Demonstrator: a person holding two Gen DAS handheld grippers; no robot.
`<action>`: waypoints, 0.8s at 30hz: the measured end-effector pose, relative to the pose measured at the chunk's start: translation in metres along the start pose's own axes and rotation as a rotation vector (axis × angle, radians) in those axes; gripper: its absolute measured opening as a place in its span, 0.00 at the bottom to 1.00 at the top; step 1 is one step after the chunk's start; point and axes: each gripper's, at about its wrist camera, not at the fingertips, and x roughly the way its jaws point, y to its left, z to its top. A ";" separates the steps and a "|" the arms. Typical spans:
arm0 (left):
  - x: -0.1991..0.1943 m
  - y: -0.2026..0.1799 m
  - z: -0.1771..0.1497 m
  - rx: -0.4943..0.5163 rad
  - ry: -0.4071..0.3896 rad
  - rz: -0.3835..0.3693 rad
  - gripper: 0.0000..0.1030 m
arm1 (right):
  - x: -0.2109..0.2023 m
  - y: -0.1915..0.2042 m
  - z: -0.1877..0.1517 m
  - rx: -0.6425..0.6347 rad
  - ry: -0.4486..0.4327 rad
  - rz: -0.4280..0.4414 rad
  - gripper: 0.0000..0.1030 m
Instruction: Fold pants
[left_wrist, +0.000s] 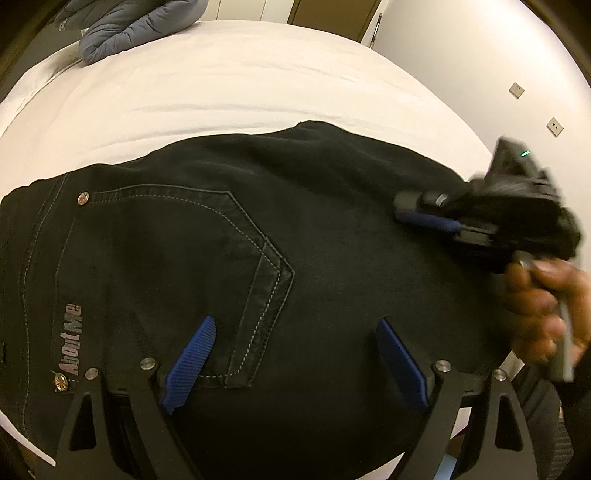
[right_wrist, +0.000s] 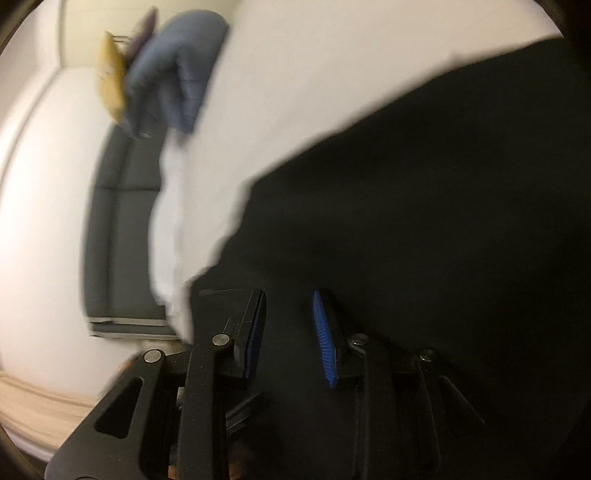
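**A:** Only the left wrist view is showing the black pants (left_wrist: 258, 221) lying flat across the bed (left_wrist: 221, 74), stitched back pocket (left_wrist: 207, 266) up, with the left claw (left_wrist: 295, 322) gaping wide.

**B:** The blurred right wrist view is showing the right claw (right_wrist: 289, 299) narrowly parted near the bed's edge.

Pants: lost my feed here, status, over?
Left gripper open over pants, by back pocket. Right gripper slightly open, holding nothing. Pants spread on bed. Blue jacket far off.

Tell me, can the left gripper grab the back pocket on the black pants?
Probably yes. The left gripper hangs open right over the back pocket of the black pants, with nothing between them. The right gripper is off to the side.
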 end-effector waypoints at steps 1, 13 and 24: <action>0.000 0.000 0.000 0.000 -0.002 -0.004 0.87 | -0.001 -0.009 0.006 0.031 -0.010 0.005 0.00; -0.045 0.003 0.027 -0.012 -0.128 -0.048 0.84 | -0.238 -0.102 -0.010 0.361 -0.818 -0.167 0.01; 0.040 -0.001 0.080 0.026 0.006 -0.124 0.37 | -0.035 -0.020 -0.026 0.079 -0.264 -0.057 0.00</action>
